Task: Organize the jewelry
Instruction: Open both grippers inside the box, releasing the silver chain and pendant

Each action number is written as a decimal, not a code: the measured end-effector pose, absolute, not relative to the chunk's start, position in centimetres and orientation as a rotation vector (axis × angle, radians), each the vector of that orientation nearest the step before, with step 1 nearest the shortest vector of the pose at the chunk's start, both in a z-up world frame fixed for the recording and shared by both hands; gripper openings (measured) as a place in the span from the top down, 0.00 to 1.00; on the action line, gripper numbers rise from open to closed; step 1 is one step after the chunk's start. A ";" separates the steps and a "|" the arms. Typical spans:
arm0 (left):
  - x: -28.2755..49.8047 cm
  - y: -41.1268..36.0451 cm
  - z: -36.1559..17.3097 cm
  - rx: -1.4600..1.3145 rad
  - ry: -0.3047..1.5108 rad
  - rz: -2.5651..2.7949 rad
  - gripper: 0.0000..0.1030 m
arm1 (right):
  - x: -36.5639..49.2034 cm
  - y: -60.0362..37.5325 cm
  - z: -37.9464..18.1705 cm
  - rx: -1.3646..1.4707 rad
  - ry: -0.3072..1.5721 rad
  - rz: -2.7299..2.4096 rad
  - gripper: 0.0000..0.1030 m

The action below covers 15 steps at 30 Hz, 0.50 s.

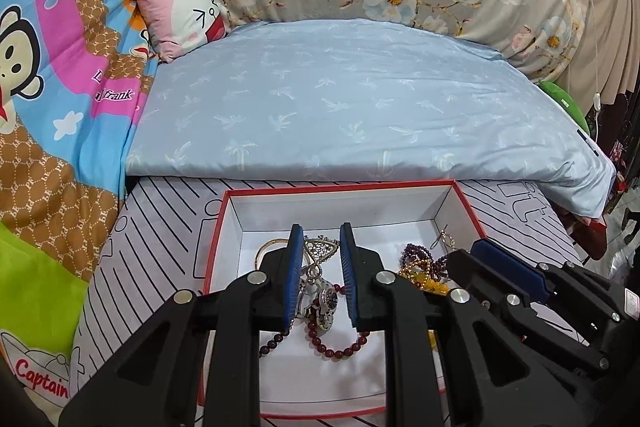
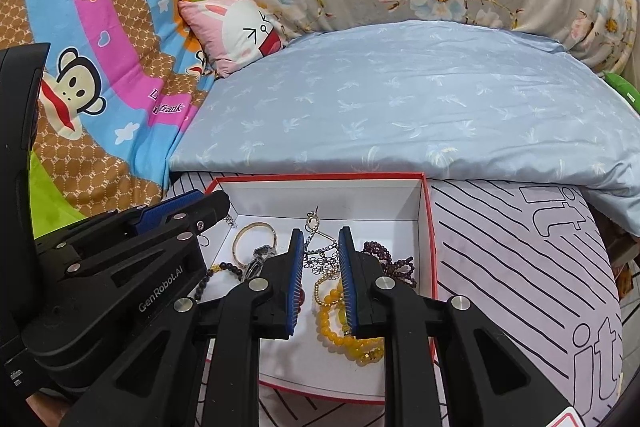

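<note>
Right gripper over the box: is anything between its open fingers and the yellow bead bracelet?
No separate obstacle shows. The right gripper hangs open directly over the yellow bead bracelet in the red-rimmed box. But a gold bead chain and the silver filigree necklace lie tangled against it and might lift along.

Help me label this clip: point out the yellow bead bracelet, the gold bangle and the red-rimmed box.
yellow bead bracelet (image 2: 332,323): right wrist view, on its left run of beads.
gold bangle (image 2: 240,241): right wrist view, on its left arc.
red-rimmed box (image 1: 340,184): left wrist view, on its far rim.
</note>
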State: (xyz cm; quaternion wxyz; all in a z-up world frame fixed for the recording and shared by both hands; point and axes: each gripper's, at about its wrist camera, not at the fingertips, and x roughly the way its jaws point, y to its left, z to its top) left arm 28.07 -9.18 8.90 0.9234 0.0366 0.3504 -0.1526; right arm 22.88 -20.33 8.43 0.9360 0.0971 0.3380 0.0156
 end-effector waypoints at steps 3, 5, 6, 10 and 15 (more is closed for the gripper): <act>28.5 -9.4 8.5 0.078 0.724 -0.311 0.82 | 23.2 -20.5 8.0 0.198 0.698 0.028 0.83; 28.7 -9.4 8.2 0.077 0.730 -0.311 0.82 | 23.5 -20.5 7.8 0.198 0.703 0.026 0.83; 28.8 -9.5 8.1 0.077 0.732 -0.311 0.82 | 23.6 -20.6 7.6 0.198 0.705 0.024 0.83; 29.2 -9.5 7.6 0.077 0.740 -0.311 0.82 | 23.9 -20.6 7.2 0.199 0.714 0.022 0.83; 29.6 -9.6 7.1 0.078 0.750 -0.309 0.82 | 24.2 -20.7 6.6 0.197 0.722 0.018 0.83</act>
